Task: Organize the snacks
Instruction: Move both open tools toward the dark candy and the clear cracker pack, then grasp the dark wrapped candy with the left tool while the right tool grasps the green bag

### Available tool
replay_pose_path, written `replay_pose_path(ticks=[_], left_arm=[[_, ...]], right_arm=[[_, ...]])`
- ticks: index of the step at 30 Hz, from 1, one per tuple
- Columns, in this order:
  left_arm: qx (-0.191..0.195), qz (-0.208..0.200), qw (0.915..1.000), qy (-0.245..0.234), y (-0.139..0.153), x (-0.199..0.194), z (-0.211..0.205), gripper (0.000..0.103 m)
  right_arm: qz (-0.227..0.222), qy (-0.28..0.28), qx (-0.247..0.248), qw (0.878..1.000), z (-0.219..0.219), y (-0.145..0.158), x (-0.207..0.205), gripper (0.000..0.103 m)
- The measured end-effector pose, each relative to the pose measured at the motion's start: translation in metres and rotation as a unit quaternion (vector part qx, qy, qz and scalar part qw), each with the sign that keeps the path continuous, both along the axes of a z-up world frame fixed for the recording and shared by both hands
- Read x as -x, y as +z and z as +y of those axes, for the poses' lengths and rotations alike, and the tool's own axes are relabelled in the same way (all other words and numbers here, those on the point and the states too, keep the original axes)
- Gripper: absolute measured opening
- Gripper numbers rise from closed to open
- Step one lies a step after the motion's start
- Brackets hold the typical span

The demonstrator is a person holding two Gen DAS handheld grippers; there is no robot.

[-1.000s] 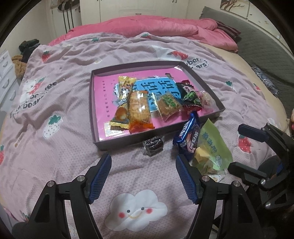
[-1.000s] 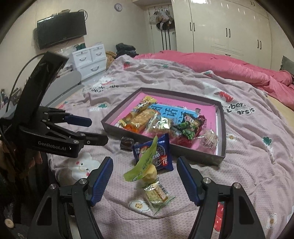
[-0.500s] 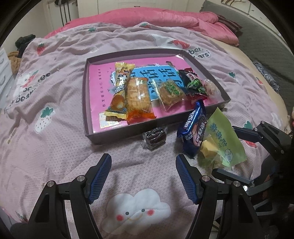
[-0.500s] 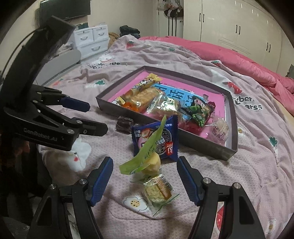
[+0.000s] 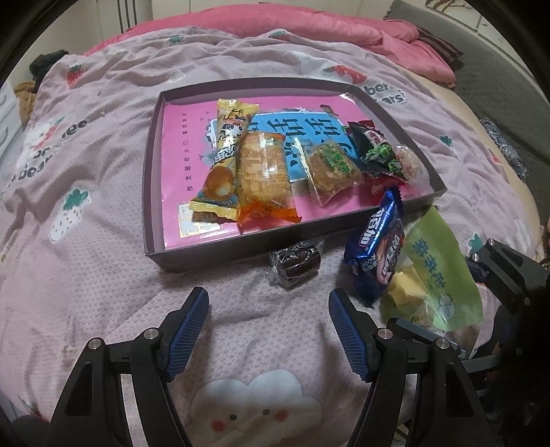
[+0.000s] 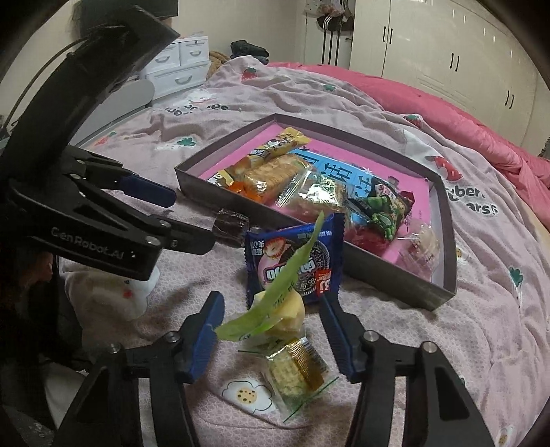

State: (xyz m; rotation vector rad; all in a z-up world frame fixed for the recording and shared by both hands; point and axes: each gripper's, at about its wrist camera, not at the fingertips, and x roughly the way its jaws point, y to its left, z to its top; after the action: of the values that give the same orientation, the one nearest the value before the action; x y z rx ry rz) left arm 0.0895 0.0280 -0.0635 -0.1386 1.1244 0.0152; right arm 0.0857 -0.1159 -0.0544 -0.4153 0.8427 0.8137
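A shallow dark box (image 5: 151, 165) with a pink floor lies on the bed and holds several wrapped snacks (image 5: 263, 172). In front of it lie a dark chocolate snack (image 5: 295, 263), a blue cookie pack (image 5: 378, 244) and a green packet (image 5: 436, 271). My left gripper (image 5: 268, 319) is open and empty, just short of the chocolate snack. My right gripper (image 6: 271, 330) is open, its fingers on either side of the green packet (image 6: 275, 292). A small clear cracker pack (image 6: 295, 368) lies below it. The blue pack (image 6: 295, 258) leans behind.
The bed has a lilac strawberry-print cover (image 5: 86, 240) and a pink quilt (image 5: 309, 27) at the far end. White drawers (image 6: 182, 65) and wardrobes (image 6: 429, 41) stand beyond. The left gripper's black body (image 6: 86, 220) fills the left of the right wrist view.
Both grippers have moved forward and lower toward the snacks in front of the box. The right gripper now straddles the green packet. Both stay open.
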Motion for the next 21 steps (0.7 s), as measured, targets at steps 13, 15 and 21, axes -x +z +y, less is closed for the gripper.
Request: replay_pose_path(ticks=[13, 15, 21], left_arm=[[0.012, 0.002, 0.9997, 0.02, -0.014, -0.015, -0.002, 0.074], [0.019, 0.003, 0.9994, 0.028, -0.016, -0.015, -0.001, 0.074], [0.035, -0.005, 0.9986, 0.041, -0.016, -0.017, 0.001, 0.07]], right_arm=[[0.018, 0.001, -0.008, 1.0, 0.0, -0.003, -0.006, 0.041], [0.02, 0.001, -0.01, 1.0, 0.0, -0.003, -0.007, 0.041], [0.024, 0.001, -0.01, 1.0, 0.0, -0.005, -0.009, 0.041]])
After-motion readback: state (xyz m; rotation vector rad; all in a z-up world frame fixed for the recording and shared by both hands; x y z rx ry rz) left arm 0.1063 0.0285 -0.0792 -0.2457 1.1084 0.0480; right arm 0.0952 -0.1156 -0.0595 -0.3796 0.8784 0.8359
